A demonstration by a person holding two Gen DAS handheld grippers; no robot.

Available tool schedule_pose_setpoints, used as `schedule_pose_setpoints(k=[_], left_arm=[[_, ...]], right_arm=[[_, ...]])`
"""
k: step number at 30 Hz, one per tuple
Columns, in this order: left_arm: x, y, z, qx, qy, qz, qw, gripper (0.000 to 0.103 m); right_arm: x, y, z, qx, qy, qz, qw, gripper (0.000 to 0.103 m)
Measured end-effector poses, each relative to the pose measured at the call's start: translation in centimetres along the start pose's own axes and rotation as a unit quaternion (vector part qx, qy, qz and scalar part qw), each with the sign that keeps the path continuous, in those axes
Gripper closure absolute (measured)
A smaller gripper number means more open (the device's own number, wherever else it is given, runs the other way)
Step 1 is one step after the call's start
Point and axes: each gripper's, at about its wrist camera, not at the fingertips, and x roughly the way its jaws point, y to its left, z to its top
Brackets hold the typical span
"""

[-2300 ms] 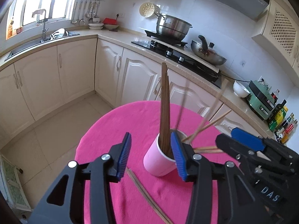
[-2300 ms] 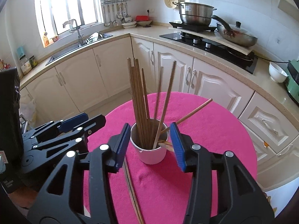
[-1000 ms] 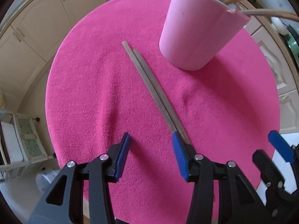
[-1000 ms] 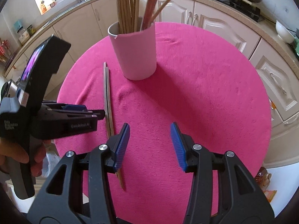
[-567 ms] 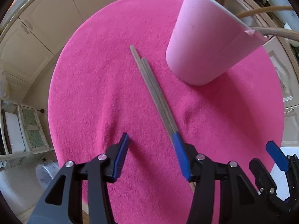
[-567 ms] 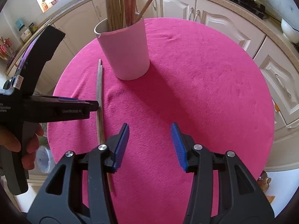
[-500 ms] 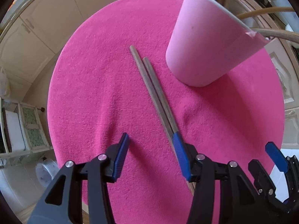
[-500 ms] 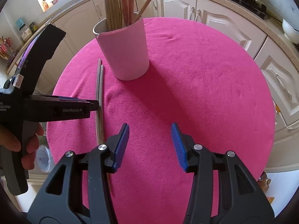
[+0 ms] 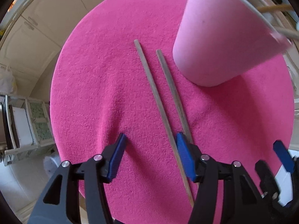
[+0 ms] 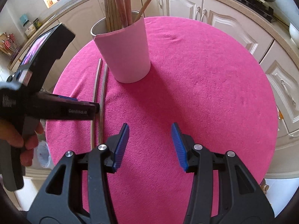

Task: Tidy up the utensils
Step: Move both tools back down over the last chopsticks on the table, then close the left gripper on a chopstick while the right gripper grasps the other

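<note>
Chopsticks lay loose on the pink tabletop (image 9: pixel 93 93): one (image 9: pixel 157 100) ran between the spread fingers of the left claw (image 9: pixel 149 156), the other (image 9: pixel 172 93) passed just outside its right finger. Both pointed toward 12 o'clock, their far ends just beside the pink cup (image 9: pixel 220 43) at 1 o'clock, which held more sticks. Further right, the right claw (image 10: pixel 149 145) hung wide open over bare cloth, holding nothing, with the cup at its 11 o'clock.
</note>
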Motion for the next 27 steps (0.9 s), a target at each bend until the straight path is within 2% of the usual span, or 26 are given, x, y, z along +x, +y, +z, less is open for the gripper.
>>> schedule_pose_setpoints(k=[2,3,5,7,9,11,13,19,22,27], left_arm=[[0.0,0.4,0.9,-0.007,0.011,-0.002,0.9999,0.048],[-0.1,0.4,0.9,-0.004,0.011,-0.002,0.9999,0.051],[-0.4,0.7,0.9,0.002,0.006,-0.005,1.0,0.061],[-0.5,1.3,0.5,0.0,0.004,-0.012,0.9999,0.077],[-0.6,2.4,0.3,-0.005,0.003,-0.019,0.9998,0.086],[-0.6,3.5,0.1,-0.008,0.004,-0.036,0.9993,0.087],[-0.4,4.2,-0.5,-0.008,0.005,-0.032,0.9995,0.094],[0.0,6.7,-1.9,-0.015,0.01,-0.051,0.9985,0.096],[0.2,7.7,-2.4,-0.014,0.016,-0.058,0.9981,0.096],[0.5,7.9,-2.2,-0.014,0.025,-0.064,0.9975,0.096]], right_arm=[[0.2,0.1,0.1,-0.002,0.003,0.002,1.0,0.056],[0.3,0.2,0.2,-0.004,0.004,0.005,1.0,0.056],[0.4,0.4,0.5,-0.01,0.003,0.009,1.0,0.056],[0.6,0.8,0.8,-0.013,0.003,0.013,1.0,0.056],[0.9,1.2,1.2,-0.015,0.003,0.02,1.0,0.056],[1.3,1.8,1.5,-0.02,0.005,0.026,0.999,0.056],[1.8,2.7,2.0,-0.026,0.007,0.036,0.999,0.057],[4.0,5.5,3.2,-0.043,0.029,0.065,0.997,0.057],[5.2,6.7,3.8,-0.051,0.047,0.067,0.995,0.068],[6.7,7.8,4.9,-0.059,0.071,0.064,0.994,0.07]])
